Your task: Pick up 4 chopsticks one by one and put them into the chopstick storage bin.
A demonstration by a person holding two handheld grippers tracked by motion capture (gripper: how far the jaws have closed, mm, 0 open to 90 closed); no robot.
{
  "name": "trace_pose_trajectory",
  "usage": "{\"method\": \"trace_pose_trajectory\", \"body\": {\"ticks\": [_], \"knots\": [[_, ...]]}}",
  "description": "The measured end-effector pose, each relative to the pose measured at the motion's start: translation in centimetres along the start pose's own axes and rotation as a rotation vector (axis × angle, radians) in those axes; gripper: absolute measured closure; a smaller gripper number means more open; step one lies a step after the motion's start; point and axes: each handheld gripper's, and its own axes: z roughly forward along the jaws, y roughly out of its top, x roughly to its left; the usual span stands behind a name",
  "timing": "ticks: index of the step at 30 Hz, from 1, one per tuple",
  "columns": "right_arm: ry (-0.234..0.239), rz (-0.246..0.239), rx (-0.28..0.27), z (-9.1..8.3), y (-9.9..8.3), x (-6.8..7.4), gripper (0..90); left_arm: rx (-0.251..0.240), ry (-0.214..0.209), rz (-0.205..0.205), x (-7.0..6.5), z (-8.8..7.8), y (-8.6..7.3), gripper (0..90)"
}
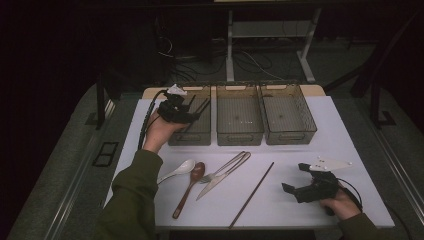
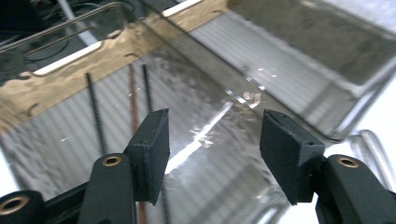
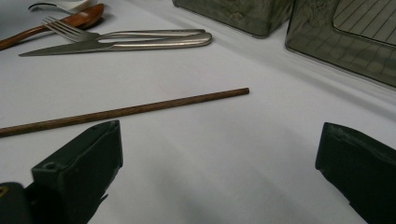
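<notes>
Left gripper [image 1: 192, 111] hangs spread and empty over the left bin [image 1: 192, 135], chopsticks [image 2: 95, 116] inside; right gripper [image 1: 295, 181] gapes beside the lone chopstick [image 1: 251, 194], which might roll off if nudged.

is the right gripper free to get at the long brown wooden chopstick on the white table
Probably yes: the right gripper is open and empty, the long brown wooden chopstick lies just ahead of it on bare table.

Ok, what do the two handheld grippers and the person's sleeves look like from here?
Both are black two-jaw tools. The left gripper has flat black pads, brass-coloured rivets, a black cable and a pale three-cornered top plate. The right gripper carries a similar plate and cable. Both sleeves are olive green.
</notes>
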Motion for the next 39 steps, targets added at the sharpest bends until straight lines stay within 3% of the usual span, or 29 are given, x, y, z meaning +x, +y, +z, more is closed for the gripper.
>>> {"method": "trace_pose_trajectory", "body": {"ticks": [4,17,36,39], "knots": [[0.001,-0.004,-0.006,-0.1,0.0,0.1,0.4,0.014,-0.007,0.036,-1.4,-0.6,-0.4,38.0],[0.027,-0.049,0.004,0.4,0.4,0.4,0.4,-0.037,-0.067,0.049,-5.1,-1.9,-2.0,33.9],[0.021,-0.042,0.017,0.5,0.2,0.5,0.4,-0.028,-0.137,0.024,-10.0,-0.4,-5.3,34.5],[0.022,-0.045,0.018,0.5,0.2,0.5,0.4,-0.030,-0.167,0.018,-10.6,-0.2,-5.8,36.2]]}}
